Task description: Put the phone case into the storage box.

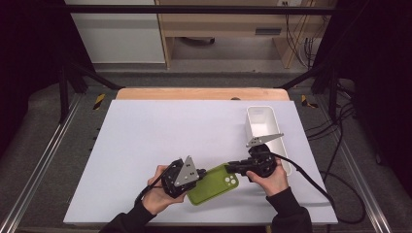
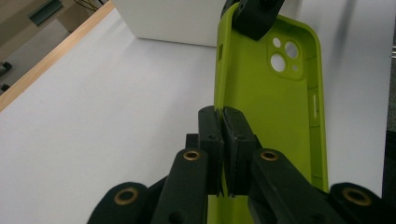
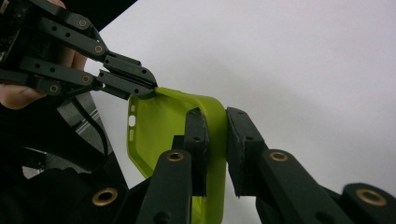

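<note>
A lime-green phone case (image 1: 214, 187) with camera cut-outs is held between both grippers near the table's front edge. My left gripper (image 1: 200, 172) is shut on one long side wall of the case (image 2: 271, 107), its jaws (image 2: 222, 122) pinching the thin rim. My right gripper (image 1: 229, 167) is shut on the rim at the camera-hole end. In the right gripper view its jaws (image 3: 215, 126) clamp a rounded corner of the case (image 3: 159, 126), and the left gripper (image 3: 140, 86) grips the far edge. The right gripper (image 2: 254, 18) shows at the top of the left gripper view.
A white rectangular bin (image 1: 265, 128) stands at the table's right side, just beyond the right hand. The white table sheet (image 1: 160, 136) spreads to the left and back. A black cable (image 1: 316, 187) trails off to the right.
</note>
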A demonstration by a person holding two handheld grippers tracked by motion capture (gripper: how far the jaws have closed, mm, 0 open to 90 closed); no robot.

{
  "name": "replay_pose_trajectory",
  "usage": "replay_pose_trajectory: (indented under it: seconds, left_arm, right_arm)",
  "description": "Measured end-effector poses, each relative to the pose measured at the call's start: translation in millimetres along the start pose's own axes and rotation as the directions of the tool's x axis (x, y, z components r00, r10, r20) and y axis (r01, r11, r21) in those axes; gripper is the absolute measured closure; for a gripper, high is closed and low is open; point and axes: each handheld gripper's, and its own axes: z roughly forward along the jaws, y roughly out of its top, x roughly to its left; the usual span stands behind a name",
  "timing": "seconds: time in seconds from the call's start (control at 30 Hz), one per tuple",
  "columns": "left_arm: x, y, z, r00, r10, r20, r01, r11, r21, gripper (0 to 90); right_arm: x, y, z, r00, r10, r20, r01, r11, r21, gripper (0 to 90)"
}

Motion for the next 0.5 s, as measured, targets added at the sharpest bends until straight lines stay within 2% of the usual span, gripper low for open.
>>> replay_pose_trajectory:
  seconds: [0.1,0.23,0.33,0.4,0.5]
  left_arm:
    - [0.4,-0.7,1.6,1.0000,-0.005,0.003,0.005,1.0000,-0.002,84.9]
    - [2.1,-1.3,1.4,0.9994,-0.032,0.011,0.033,0.9993,-0.019,83.2]
    - [5.1,-1.6,-0.1,0.9978,-0.061,0.023,0.063,0.9969,-0.048,76.6]
    - [7.9,-1.7,-1.9,0.9957,-0.087,0.031,0.089,0.9936,-0.069,72.5]
    - [13.6,-3.1,-4.8,0.9903,-0.135,0.033,0.138,0.9830,-0.121,63.7]
  right_arm:
    - [0.6,0.0,-0.3,1.0000,0.000,0.007,0.000,1.000,0.001,79.5]
    - [0.5,-0.1,-1.0,0.9998,-0.009,0.018,0.009,1.000,-0.007,79.5]
    - [0.4,0.2,-3.1,0.9994,-0.015,0.032,0.016,1.000,-0.022,79.5]
    - [0.8,0.3,-4.7,0.9990,-0.016,0.042,0.017,0.999,-0.032,79.5]
    - [0.7,0.4,-6.6,0.9981,-0.023,0.058,0.026,0.999,-0.042,79.5]
